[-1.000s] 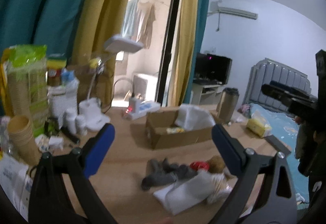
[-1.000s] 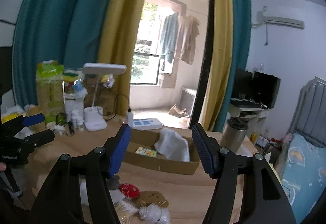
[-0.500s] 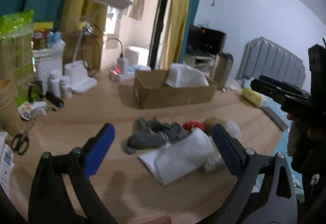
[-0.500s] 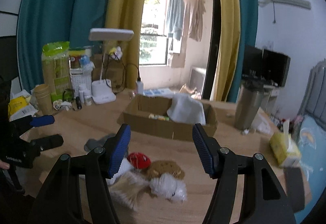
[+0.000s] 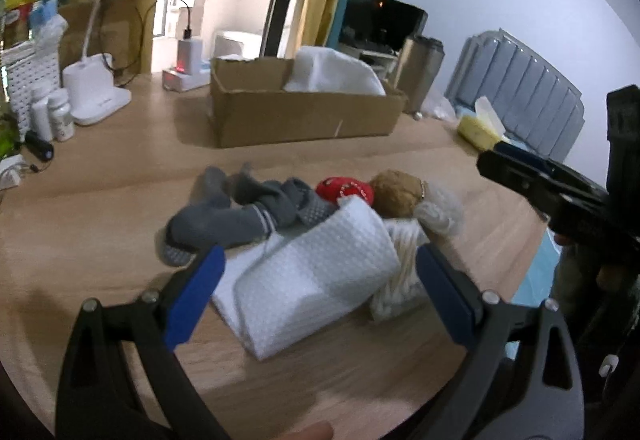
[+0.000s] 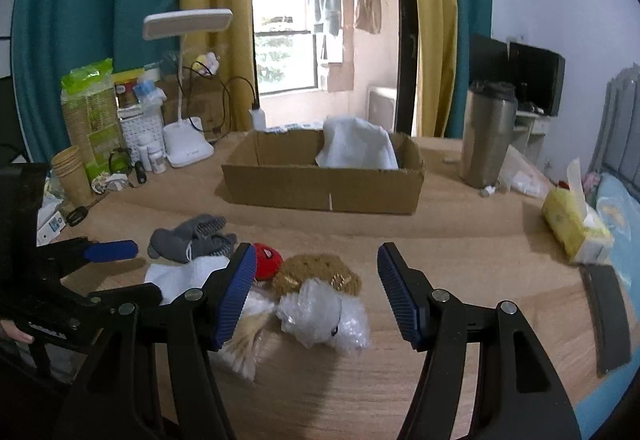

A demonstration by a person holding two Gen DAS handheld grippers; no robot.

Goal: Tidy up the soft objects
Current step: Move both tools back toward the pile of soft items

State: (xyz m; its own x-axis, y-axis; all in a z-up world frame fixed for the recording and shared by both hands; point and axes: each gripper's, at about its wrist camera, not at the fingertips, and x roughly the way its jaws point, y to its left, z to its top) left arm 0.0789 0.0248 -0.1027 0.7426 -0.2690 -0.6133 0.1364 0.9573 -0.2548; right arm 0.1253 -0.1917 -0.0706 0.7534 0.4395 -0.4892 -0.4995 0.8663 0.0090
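A heap of soft things lies on the wooden table in front of a cardboard box [image 6: 324, 195] that holds a white cloth [image 6: 356, 145]. It includes grey socks [image 5: 236, 215], a folded white towel [image 5: 320, 280], a red plush [image 6: 267, 260], a brown plush [image 6: 316, 272] and a crumpled clear bag [image 6: 324, 314]. My left gripper [image 5: 320, 292] is open, its blue pads on either side of the towel and apart from it. It also shows in the right wrist view [image 6: 120, 272]. My right gripper [image 6: 316, 292] is open just above the brown plush and the bag, holding nothing.
At the back left stand a desk lamp [image 6: 186, 143], small bottles [image 6: 154, 155] and paper cups [image 6: 74, 175], with scissors [image 6: 78, 213] nearby. A steel tumbler [image 6: 486, 135] and a yellow tissue pack [image 6: 574, 232] sit to the right. The table edge [image 6: 600, 380] runs along the right.
Both grippers have come down and tipped toward the heap, which now fills more of each view. The jaws keep the same width. Nothing was picked up.
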